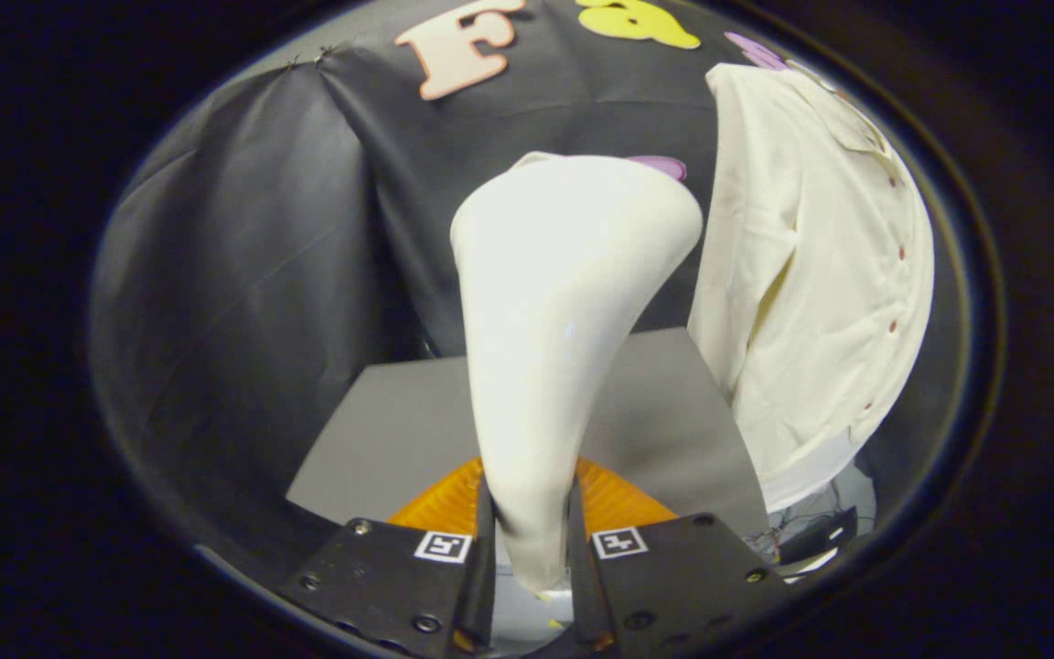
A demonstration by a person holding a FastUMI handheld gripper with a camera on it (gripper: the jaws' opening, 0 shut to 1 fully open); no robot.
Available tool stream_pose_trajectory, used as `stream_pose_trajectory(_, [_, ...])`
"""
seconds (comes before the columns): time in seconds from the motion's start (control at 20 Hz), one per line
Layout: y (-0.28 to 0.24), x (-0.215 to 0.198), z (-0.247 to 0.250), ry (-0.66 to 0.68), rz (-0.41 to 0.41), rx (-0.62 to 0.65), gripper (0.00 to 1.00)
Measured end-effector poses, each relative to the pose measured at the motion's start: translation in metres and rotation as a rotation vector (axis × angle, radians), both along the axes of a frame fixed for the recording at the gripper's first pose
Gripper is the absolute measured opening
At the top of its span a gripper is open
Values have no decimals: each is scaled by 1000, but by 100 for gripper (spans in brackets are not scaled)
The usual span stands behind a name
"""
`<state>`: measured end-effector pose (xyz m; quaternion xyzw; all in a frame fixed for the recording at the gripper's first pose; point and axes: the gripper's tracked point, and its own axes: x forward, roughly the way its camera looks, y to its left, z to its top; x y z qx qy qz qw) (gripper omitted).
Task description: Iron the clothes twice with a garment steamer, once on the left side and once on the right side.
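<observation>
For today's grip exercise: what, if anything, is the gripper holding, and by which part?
The gripper is shut on the garment steamer, both fingers pressing the narrow lower end of its handle; its wide head points up, short of the shirt.

We look forward along the gripper (pixel 532 540), close behind the held steamer (pixel 554 348); shirt (pixel 811 275) beyond, to the right.

1. The gripper (pixel 532 540) is showing two flat, angular finger plates side by side, one on each side of a narrow gap.
2. Each plate is carrying a small square black-and-white marker tag (pixel 443 546) at its inner upper corner.
3. Round screw heads (pixel 361 527) are sitting along the plates' edges and corners.
4. Ribbed orange panels (pixel 440 503) are fanning out just beyond the plates.
</observation>
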<state>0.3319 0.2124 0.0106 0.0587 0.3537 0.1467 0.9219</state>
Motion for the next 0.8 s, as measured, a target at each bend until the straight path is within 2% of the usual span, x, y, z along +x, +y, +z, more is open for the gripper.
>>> stream_pose_trajectory(0.15, [-21, 2, 32, -45, -31, 0, 33])
stream_pose_trajectory(0.4, [-71, 8, 52, -70, -93, -64, 34])
stream_pose_trajectory(0.6, [-123, 24, 69, -101, -175, -93, 33])
stream_pose_trajectory(0.75, [-166, 44, 84, -176, -235, -138, 34])
stream_pose_trajectory(0.8, [-181, 54, 95, -245, -263, -154, 34])
